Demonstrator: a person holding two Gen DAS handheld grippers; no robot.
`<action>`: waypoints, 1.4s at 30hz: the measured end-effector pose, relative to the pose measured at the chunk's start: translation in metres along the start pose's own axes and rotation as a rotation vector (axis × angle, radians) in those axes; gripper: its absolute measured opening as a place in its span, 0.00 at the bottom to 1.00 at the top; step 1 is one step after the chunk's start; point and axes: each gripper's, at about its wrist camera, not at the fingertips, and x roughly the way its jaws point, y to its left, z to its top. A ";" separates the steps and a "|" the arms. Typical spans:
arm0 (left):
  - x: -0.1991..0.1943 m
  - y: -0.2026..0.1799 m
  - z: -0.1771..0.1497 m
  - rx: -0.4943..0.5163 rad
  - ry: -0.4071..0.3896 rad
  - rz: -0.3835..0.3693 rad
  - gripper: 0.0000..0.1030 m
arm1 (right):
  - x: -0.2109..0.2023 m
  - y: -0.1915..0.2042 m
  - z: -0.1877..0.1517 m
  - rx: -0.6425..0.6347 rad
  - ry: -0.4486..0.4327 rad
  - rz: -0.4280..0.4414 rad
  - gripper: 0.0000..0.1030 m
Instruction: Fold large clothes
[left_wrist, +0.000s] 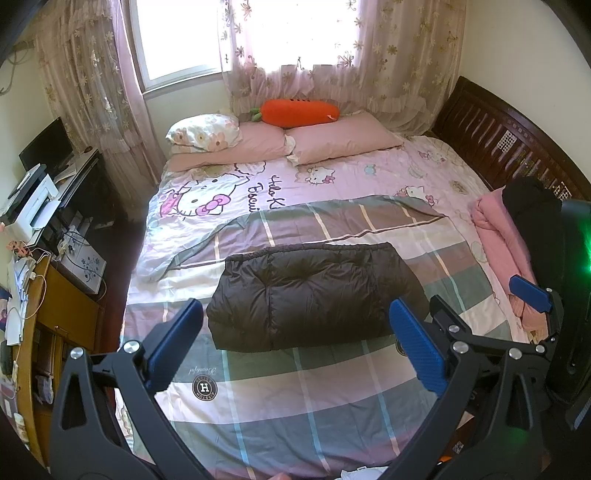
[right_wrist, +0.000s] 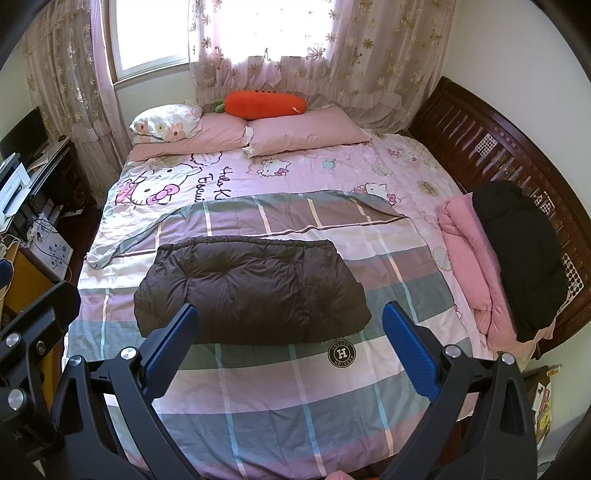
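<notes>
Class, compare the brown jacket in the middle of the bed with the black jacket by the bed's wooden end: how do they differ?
The brown jacket lies flat and alone on the checked cover; the black jacket rests on pink clothing. The brown one is mid-bed before both open grippers; the black one is at the right edge. Both are puffy and folded.

The pink bedsheet (left_wrist: 332, 177) bears "Hello K…" in dark script, its end covered by the plaid quilt (right_wrist: 295, 387). That quilt carries round black badges (right_wrist: 341, 352) with a large "H"; the ring lettering is too small to read.
</notes>
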 end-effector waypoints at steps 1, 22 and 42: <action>0.000 0.000 0.000 0.000 0.000 0.000 0.98 | 0.000 0.000 0.000 0.000 0.000 0.000 0.97; 0.005 0.001 -0.008 0.004 0.000 0.008 0.98 | 0.004 0.005 -0.012 0.001 0.007 0.001 0.97; 0.005 0.002 -0.008 0.007 0.000 0.005 0.98 | 0.006 0.011 -0.013 -0.002 0.009 0.004 0.97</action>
